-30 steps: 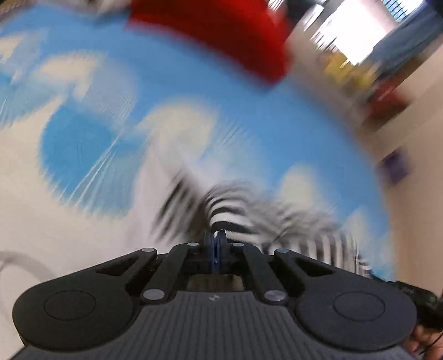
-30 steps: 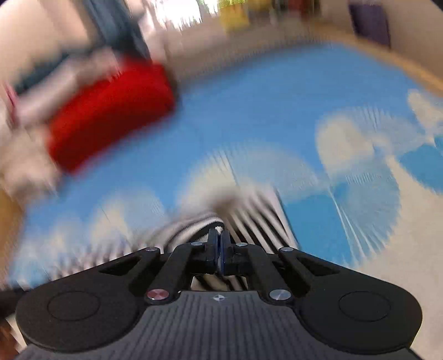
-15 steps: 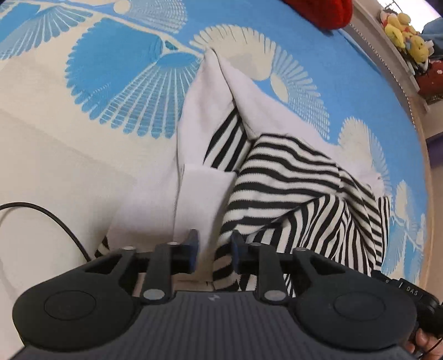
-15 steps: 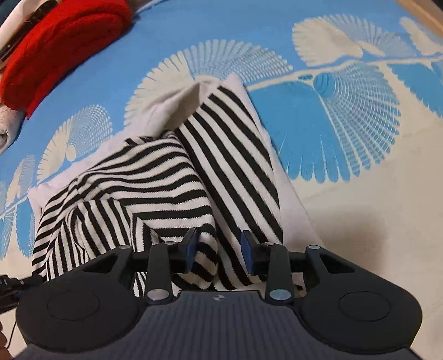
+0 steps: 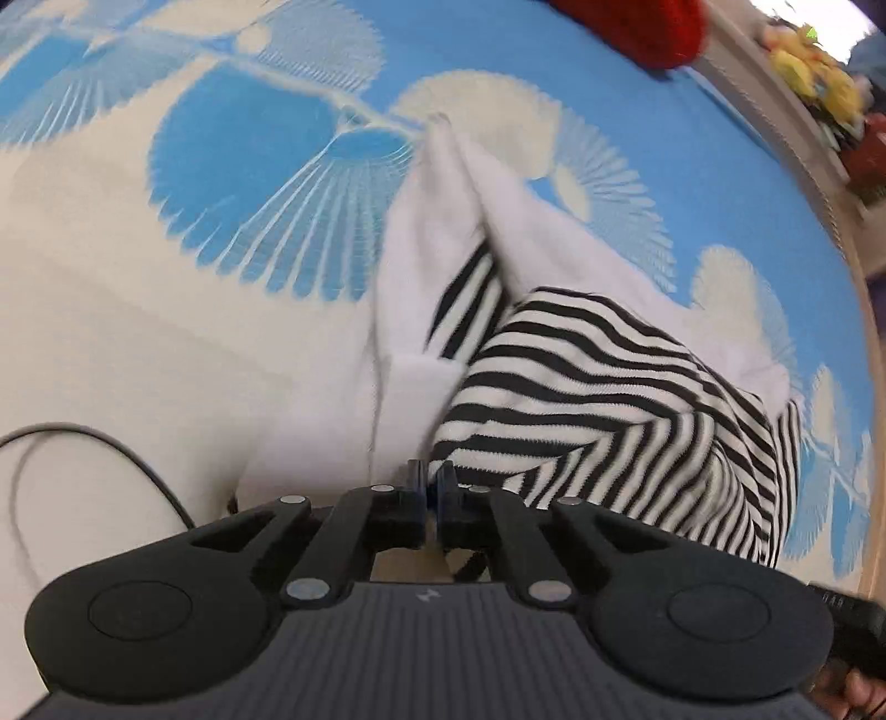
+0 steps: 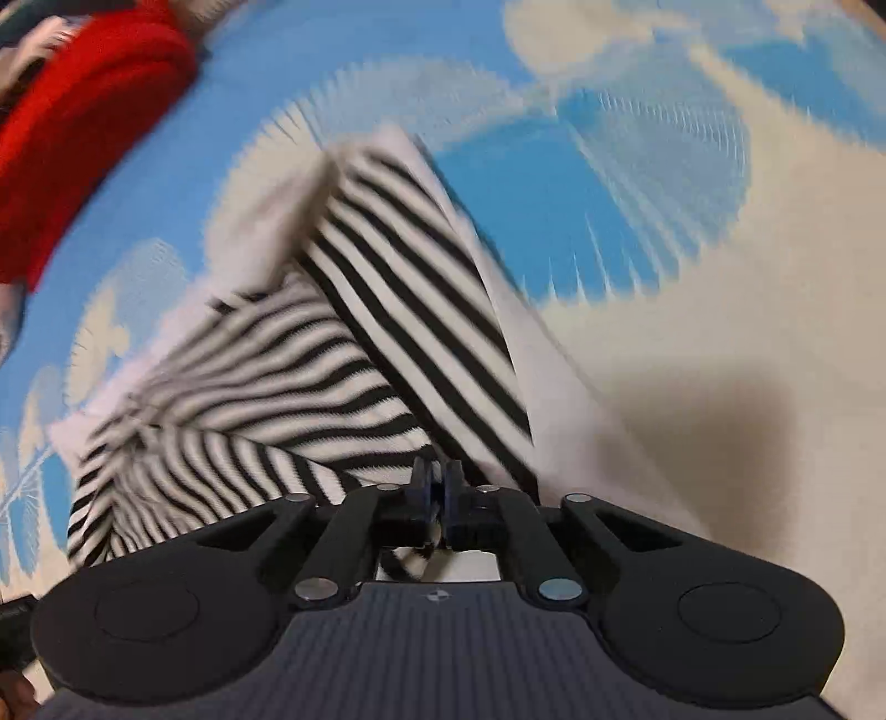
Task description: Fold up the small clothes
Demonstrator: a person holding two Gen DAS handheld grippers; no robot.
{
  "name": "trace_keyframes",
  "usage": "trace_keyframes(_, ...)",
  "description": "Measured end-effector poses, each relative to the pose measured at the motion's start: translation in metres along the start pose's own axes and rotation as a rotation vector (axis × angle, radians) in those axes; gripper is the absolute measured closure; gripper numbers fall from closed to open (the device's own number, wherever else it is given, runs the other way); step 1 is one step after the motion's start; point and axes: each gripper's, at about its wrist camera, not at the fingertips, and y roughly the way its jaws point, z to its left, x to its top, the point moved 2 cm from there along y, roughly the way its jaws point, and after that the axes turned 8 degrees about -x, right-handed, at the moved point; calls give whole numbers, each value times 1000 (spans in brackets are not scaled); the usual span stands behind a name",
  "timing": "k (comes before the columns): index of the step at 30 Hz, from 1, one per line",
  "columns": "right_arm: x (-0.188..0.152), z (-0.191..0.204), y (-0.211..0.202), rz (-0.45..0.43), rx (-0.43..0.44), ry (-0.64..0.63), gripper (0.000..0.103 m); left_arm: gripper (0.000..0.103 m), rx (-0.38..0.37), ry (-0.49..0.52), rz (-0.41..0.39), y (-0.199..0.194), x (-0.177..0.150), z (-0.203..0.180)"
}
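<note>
A small black-and-white striped garment (image 5: 609, 387) with white panels lies crumpled on the mat. In the right wrist view the same striped garment (image 6: 277, 387) spreads to the left and ahead. My left gripper (image 5: 432, 482) points steeply down at the garment's near edge, where white meets stripes. Its jaws are closing to a thin gap with fabric pinched between them. My right gripper (image 6: 438, 482) is at the near edge of the striped part. Its jaws are closing too, and a striped fold shows under them.
The blue and cream patterned mat (image 5: 249, 166) lies under everything, and the same mat (image 6: 609, 210) fills the right wrist view. A red cloth (image 5: 653, 27) lies at the far edge, seen as a red cloth (image 6: 83, 138) at upper left. A grey cable (image 5: 83, 437) curves at left. Plush toys (image 5: 814, 72) sit beyond the mat.
Half a second ago both grippers had their jaws apart over the garment's near edge. Both have since sunk lower and their jaws have narrowed onto the fabric.
</note>
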Motion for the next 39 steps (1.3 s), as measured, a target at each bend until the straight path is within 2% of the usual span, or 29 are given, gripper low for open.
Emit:
trace_keyframes(2,-1,6,-2,-8,-17,-28,82,90,14,43,-39,-9,2,-7)
trace_keyframes(3,1,10,-10,-40,-35,-51,76,81,17,77,-74,-16,4,-13)
trace_keyframes(4,2,13,-17,-75,-44,-62,66,77,12,116,-118,-25,5,-20)
trace_keyframes(6,5,14,-34,-161,-36,-56,65,76,5,191,-185,-38,2,-33)
trace_keyframes(8,6,16,-47,-222,-6,-48,65,76,-15,242,-211,-41,0,-44)
trace_keyframes(11,7,24,-48,-229,89,-101,65,76,-56,265,-139,-29,-7,-47)
trace_keyframes(12,5,28,-43,-187,130,-125,65,77,-58,258,-89,-20,-11,-45)
trace_keyframes(14,2,30,-24,-65,179,-116,61,78,2,215,13,4,-16,-34)
trace_keyframes(16,-3,24,-2,35,122,-73,62,82,44,158,66,18,-18,-19)
trace_keyframes(18,-4,21,7,53,92,-64,62,83,50,149,52,15,-16,-19)
trace_keyframes(20,-2,25,0,37,90,-73,61,83,74,194,-5,3,-16,-30)
trace_keyframes(23,-2,32,-17,-24,110,-119,55,83,20,247,-69,-13,-17,-46)
trace_keyframes(25,-3,28,-19,-32,94,-132,55,83,10,270,-45,-6,-17,-51)
trace_keyframes(28,-4,20,-3,16,49,-97,57,82,75,251,65,19,-22,-36)
trace_keyframes(29,-3,18,-1,23,46,-84,57,82,67,233,77,21,-24,-32)
trace_keyframes(32,-1,25,-15,-9,56,-95,56,80,58,258,31,6,-21,-40)
trace_keyframes(34,1,33,-32,-59,80,-130,56,77,39,302,-28,-12,-21,-50)
trace_keyframes(39,-3,44,-88,-220,110,-240,56,77,-19,424,-184,-68,-37,-71)
